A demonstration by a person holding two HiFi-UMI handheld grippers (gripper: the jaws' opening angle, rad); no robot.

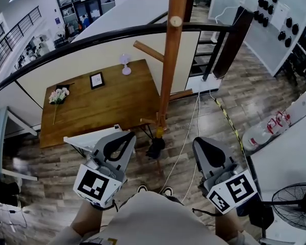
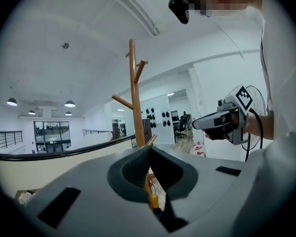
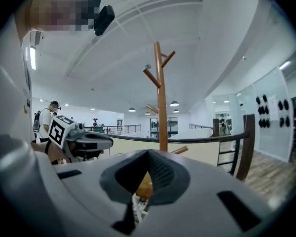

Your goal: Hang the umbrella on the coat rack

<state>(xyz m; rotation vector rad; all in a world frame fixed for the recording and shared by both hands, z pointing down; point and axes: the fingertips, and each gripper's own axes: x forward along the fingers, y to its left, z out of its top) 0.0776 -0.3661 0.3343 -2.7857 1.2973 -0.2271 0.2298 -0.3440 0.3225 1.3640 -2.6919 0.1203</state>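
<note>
Left gripper: your left gripper (image 2: 149,150) had its jaws closed tip to tip, with nothing between the pads.
Right gripper: your right gripper (image 3: 148,153) was also closed at the tips and empty.
Hold: you held both grippers roughly level in front of your body, side by side but apart, both facing the coat rack (image 1: 168,60).
Umbrella: the dark folded umbrella (image 1: 155,148) appeared to hang low on the rack's pole, just under a short lower peg, with a yellow piece at its top. It was clear of both grippers and sat between them in the head view.
Coat rack: a wooden pole with angled pegs stood on the plank floor, just beside the right end of the table.
Cables: white cables (image 1: 186,142) ran across the floor to the right of the pole.
Table: the wooden table (image 1: 117,103) carried a small bunch of flowers (image 1: 58,95), a picture frame (image 1: 97,80) and a small pale lamp (image 1: 125,64).
Beyond: a curved black railing (image 1: 92,37) passed behind the table and the pole.
</note>
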